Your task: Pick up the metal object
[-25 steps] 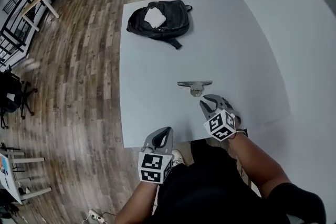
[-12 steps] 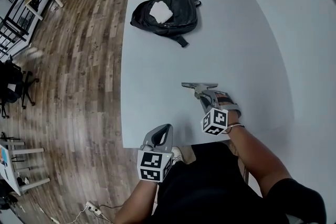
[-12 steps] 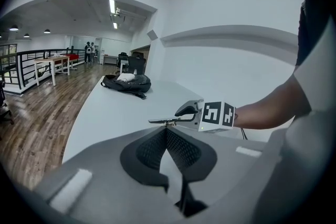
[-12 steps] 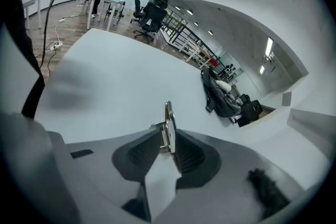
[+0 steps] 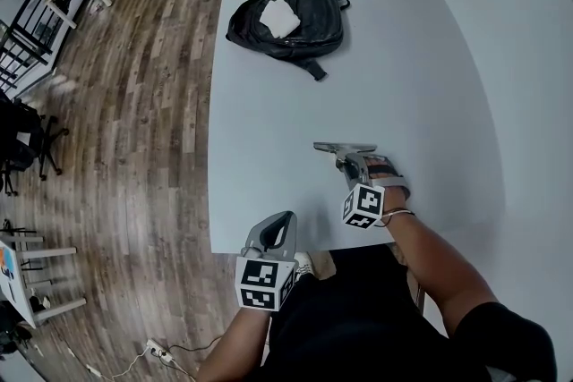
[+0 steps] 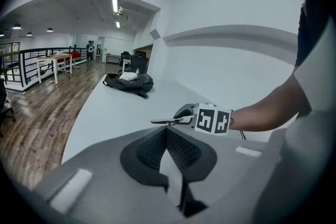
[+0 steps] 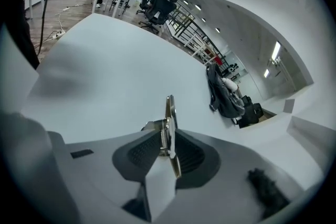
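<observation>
Right gripper view: right gripper (image 7: 168, 139) clamps the metal object (image 7: 170, 108), bare table (image 7: 105, 60) around; left gripper (image 6: 166, 131) closed.

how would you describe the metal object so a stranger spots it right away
On the white table, look to the near edge, opposite the black backpack at the far end. The metal object is the thin silvery bar pinched in the tongs of the right gripper, the only shiny thing there.

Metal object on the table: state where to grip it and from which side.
Grip the metal object by the sprung middle tab jutting from its long flat bar toward the table's near edge; come from that edge, jaws across the thin plate. The right gripper is shut there.
</observation>
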`<move>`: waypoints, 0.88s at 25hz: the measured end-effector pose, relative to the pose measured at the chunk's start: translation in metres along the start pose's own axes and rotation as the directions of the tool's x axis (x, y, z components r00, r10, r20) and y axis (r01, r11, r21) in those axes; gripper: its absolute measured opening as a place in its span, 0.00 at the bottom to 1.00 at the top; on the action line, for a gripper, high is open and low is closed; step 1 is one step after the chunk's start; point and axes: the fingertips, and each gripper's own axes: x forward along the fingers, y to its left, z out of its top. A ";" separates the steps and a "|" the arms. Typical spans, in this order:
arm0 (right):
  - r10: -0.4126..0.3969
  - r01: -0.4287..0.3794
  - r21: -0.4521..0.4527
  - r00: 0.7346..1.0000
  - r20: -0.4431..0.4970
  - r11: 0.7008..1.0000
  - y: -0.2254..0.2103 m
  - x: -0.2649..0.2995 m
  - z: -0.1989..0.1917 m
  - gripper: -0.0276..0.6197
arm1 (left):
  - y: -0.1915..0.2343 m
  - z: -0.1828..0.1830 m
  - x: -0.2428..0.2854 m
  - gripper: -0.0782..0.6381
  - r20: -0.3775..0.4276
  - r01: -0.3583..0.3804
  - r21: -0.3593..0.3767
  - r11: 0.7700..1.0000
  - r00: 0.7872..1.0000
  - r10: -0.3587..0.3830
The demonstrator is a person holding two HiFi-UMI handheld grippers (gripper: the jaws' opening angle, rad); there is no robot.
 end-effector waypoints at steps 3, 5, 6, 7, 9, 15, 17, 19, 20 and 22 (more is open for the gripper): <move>-0.010 0.010 -0.007 1.000 -0.003 1.000 -0.001 0.004 0.001 0.17 | 0.001 0.001 0.000 0.12 0.001 -0.005 -0.012 1.000 1.000 0.005; -0.025 0.025 -0.014 1.000 -0.006 1.000 -0.003 0.006 0.000 0.14 | 0.003 0.001 0.000 0.12 0.000 -0.009 -0.016 1.000 1.000 0.009; -0.033 0.033 -0.017 0.999 -0.008 0.999 -0.004 0.007 0.000 0.13 | 0.003 0.000 0.000 0.12 0.000 -0.012 -0.016 1.000 1.000 0.012; -0.040 0.040 -0.021 0.999 -0.011 0.999 -0.004 0.007 0.000 0.10 | 0.004 0.000 -0.001 0.12 -0.001 -0.014 -0.016 1.000 1.000 0.014; -0.049 0.049 -0.027 0.999 -0.014 0.998 -0.005 0.005 0.000 0.10 | 0.003 0.000 -0.003 0.12 0.001 -0.015 -0.017 1.000 1.000 0.015; -0.085 0.085 -0.032 0.996 -0.005 0.996 -0.012 -0.002 0.006 0.07 | 0.004 0.002 -0.010 0.12 0.020 -0.018 -0.007 1.000 1.000 0.018; -0.090 0.090 -0.030 0.996 0.000 0.995 -0.012 -0.008 0.008 0.07 | 0.002 0.002 -0.014 0.12 0.027 -0.014 0.001 1.000 1.000 0.014; -0.095 0.095 -0.022 0.995 0.010 0.995 -0.013 -0.014 0.010 0.07 | 0.001 0.005 -0.016 0.12 0.038 -0.011 -0.001 1.000 0.999 0.011; -0.098 0.099 -0.015 0.995 0.016 0.995 -0.013 -0.017 0.012 0.07 | 0.000 0.006 -0.016 0.12 0.043 -0.011 -0.003 1.000 0.999 0.011; -0.110 0.110 0.007 0.993 0.031 0.994 -0.015 -0.026 0.016 0.07 | -0.001 0.006 -0.019 0.12 0.050 -0.008 0.002 1.000 0.999 0.008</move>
